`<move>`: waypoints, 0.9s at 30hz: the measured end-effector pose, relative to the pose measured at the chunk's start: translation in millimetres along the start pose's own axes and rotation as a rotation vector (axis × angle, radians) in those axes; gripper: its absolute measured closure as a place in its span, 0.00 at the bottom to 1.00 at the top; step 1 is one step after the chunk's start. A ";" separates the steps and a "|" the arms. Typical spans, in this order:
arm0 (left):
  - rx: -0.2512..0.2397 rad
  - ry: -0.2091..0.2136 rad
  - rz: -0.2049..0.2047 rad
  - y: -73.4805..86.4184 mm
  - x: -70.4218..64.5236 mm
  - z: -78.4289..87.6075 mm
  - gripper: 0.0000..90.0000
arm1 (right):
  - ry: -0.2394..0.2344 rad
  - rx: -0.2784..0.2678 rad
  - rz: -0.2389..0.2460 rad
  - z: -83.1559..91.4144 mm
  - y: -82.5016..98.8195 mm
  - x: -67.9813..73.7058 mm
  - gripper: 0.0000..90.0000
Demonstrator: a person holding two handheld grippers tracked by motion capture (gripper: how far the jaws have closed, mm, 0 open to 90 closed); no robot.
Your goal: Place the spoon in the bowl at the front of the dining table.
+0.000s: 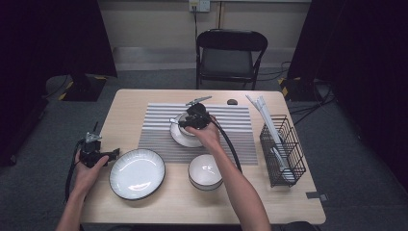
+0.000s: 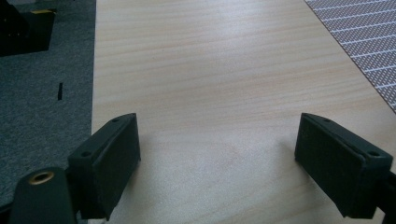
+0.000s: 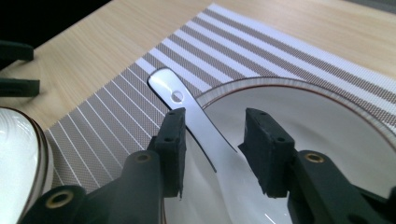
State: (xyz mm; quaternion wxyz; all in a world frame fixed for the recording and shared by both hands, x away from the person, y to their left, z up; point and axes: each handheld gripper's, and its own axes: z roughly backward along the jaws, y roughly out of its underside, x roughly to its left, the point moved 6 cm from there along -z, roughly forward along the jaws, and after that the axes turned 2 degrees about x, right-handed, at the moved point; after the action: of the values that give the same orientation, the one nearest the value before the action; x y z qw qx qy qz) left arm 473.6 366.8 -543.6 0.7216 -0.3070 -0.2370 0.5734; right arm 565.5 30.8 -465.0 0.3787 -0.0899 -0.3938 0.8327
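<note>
White and glossy, the spoon lay in the bowl on the striped mat, its handle propped over the rim and pointing out across the stripes. We held the right gripper over it with jaws parted, the handle running between them, nearer one pad and, as far as we could see, not pinched. To do this step well, we judged, we should centre the handle between the pads and move gently, so the spoon would not tip off the rim. Our left gripper rested wide open, holding nothing, over bare table.
</note>
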 end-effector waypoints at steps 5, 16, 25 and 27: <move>0.000 -0.001 0.000 0.0 0.1 0.0 0.15 | 0.010 0.028 0.003 -8.8 3.6 -0.6 0.68; -0.002 0.000 0.001 -0.1 0.0 0.0 0.15 | 0.033 0.040 -0.002 -9.3 4.1 -4.9 0.65; -0.002 0.000 0.000 0.0 0.0 0.0 0.15 | -0.046 0.011 0.010 21.3 5.6 7.9 0.55; -0.002 0.000 0.000 0.0 0.0 0.0 0.15 | -0.049 0.017 0.035 23.8 9.7 9.0 0.56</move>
State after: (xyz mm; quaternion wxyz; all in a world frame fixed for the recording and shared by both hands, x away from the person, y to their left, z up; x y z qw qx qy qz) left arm 473.5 366.9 -543.6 0.7213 -0.3076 -0.2374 0.5733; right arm 543.1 19.3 -454.7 0.3551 -0.0728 -0.3941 0.8445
